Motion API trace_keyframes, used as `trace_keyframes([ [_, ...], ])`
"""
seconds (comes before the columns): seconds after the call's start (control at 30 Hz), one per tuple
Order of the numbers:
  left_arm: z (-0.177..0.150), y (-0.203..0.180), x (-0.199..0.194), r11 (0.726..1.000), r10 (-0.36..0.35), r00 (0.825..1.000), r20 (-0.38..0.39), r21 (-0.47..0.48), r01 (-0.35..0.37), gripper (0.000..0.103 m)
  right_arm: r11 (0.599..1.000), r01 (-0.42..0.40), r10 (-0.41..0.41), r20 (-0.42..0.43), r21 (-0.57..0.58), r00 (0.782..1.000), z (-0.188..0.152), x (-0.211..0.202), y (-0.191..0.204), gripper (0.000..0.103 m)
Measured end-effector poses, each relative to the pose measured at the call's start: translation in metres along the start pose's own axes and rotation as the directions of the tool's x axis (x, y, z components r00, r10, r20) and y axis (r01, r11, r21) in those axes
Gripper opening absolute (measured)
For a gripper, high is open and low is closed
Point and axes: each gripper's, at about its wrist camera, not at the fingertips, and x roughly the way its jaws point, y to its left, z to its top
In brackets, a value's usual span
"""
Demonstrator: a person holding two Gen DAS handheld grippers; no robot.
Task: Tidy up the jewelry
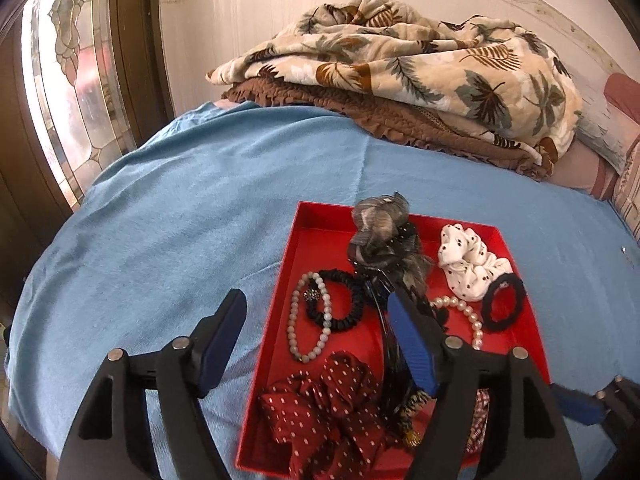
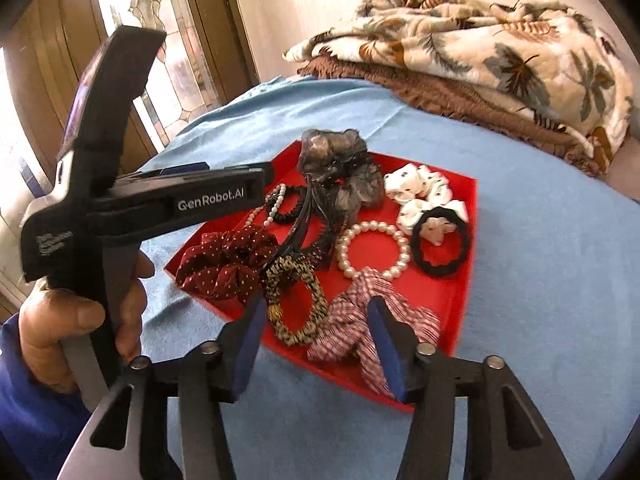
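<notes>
L grip [image 1: 316, 344] open | R grip [image 2: 316, 344] open | red tray [image 2: 460, 304] w/ scrunchies, beads

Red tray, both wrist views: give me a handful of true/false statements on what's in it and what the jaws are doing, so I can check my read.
1. The red tray sits on a blue cloth. True.
2. The right gripper holds the checked scrunchie. False: its jaws stand open and hold nothing; the scrunchie lies in the tray.
3. The black hair tie lies partly over the white dotted scrunchie. True.
4. The pearl bracelet lies outside the tray. False: it lies inside.
5. The left gripper is shut. False: its jaws are open and empty.
</notes>
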Motion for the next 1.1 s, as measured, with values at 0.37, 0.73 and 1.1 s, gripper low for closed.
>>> trace_keyframes([
  [0.37, -0.031, -0.026, -0.054, 0.991, 0.12, 0.974, 0.193, 0.035, -0.129, 0.093, 0.995, 0.092, -0.092, 0.009, 0.037, 0.996, -0.035, -0.036, -0.027, 0.068],
  [0.73, -0.077, -0.016, -0.167, 0.974, 0.212, 0.927, 0.308, -0.14, -0.176, 0.101, 0.983, 0.163, -0.168, 0.055, 0.085, 0.984, -0.065, -0.079, -0.049, 0.072],
  [1.1, -0.086, -0.055, -0.271, 0.971, 0.234, 0.868, 0.439, -0.146, -0.188, 0.103, 0.987, 0.124, -0.143, 0.196, 0.104, 0.97, -0.075, -0.144, -0.046, 0.083],
])
